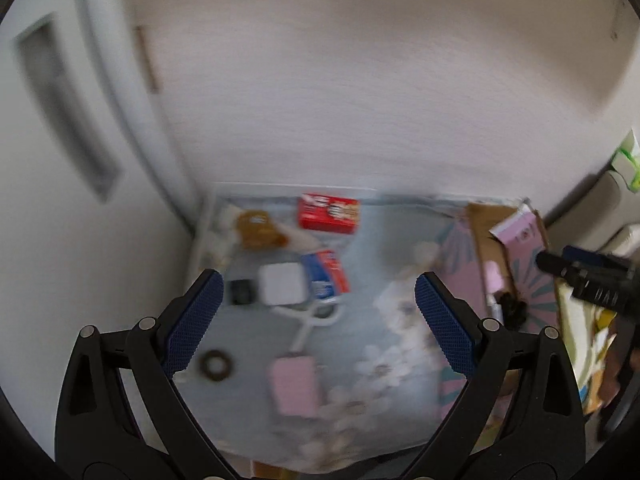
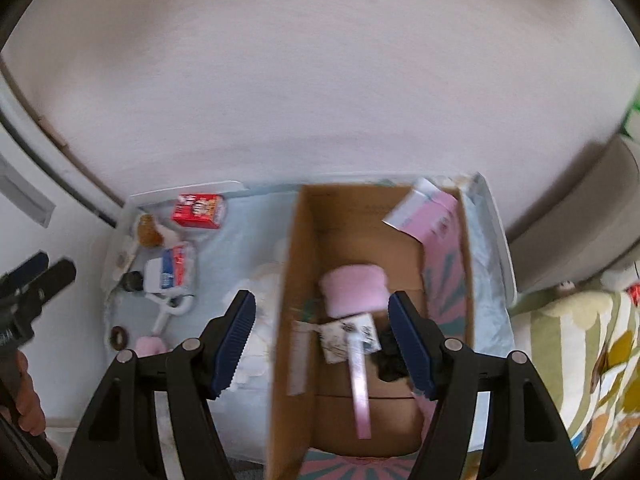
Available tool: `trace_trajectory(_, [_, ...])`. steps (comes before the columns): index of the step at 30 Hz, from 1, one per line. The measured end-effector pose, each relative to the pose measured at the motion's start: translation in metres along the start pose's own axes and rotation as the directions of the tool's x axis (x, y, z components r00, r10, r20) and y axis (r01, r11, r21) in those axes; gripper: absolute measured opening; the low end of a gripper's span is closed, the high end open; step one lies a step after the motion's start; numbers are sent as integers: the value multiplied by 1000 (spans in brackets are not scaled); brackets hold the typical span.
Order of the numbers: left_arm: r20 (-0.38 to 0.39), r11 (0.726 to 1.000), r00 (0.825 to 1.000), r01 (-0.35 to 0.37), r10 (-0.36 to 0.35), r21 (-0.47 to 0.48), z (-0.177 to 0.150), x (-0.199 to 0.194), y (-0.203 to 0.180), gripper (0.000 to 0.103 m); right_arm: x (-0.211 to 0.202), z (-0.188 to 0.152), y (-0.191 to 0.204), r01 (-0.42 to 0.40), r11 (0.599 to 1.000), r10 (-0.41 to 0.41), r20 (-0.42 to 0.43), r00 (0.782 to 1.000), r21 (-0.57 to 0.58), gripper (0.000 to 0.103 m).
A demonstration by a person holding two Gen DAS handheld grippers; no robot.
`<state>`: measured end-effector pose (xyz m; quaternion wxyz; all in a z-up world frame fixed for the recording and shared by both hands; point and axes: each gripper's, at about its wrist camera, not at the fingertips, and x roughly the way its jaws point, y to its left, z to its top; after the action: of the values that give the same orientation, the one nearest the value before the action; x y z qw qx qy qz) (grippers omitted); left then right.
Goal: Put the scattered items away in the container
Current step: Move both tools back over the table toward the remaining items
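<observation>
Scattered on a pale blue floral cloth lie a red box, a brown item, a white square box, a blue-and-red pack, a brown ring and a pink case. My left gripper hovers open above them, holding nothing. The cardboard box holds a pink soft item, a pink strip, a white card, a black item and a pink packet. My right gripper hangs open over the box, holding nothing.
A white wall rises right behind the cloth and a door stands at the left. A patterned cushion and a grey rounded object sit right of the box. A hand holds the left gripper's handle.
</observation>
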<state>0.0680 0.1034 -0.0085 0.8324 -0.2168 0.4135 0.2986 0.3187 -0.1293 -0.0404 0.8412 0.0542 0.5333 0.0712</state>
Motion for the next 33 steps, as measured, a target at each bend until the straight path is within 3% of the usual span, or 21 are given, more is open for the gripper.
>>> trace_trajectory(6, [-36, 996, 996, -77, 76, -35, -13, -12, 53, 97, 2, 22, 44, -40, 997, 41, 6, 999, -73, 65])
trace_trajectory(11, [-58, 993, 996, -79, 74, -85, -32, -4, 85, 97, 16, 32, 83, -66, 987, 65, -12, 998, -145, 65])
trace_trajectory(15, [-106, 985, 994, -42, 24, -169, -56, 17, 109, 97, 35, 31, 108, -86, 980, 82, -31, 996, -179, 65])
trace_trajectory(20, [-146, 973, 989, -43, 9, -227, -83, 44, 122, 97, 68, 26, 136, -104, 970, 85, -91, 992, -221, 65])
trace_trajectory(25, [-229, 980, 973, -64, 20, -188, -111, 77, 121, 97, 104, 23, 157, -135, 963, 97, -168, 981, -234, 65])
trace_trajectory(33, [-285, 982, 958, -84, 32, -172, -142, 123, 118, 96, 151, 13, 185, -86, 945, 7, -245, 970, -314, 65])
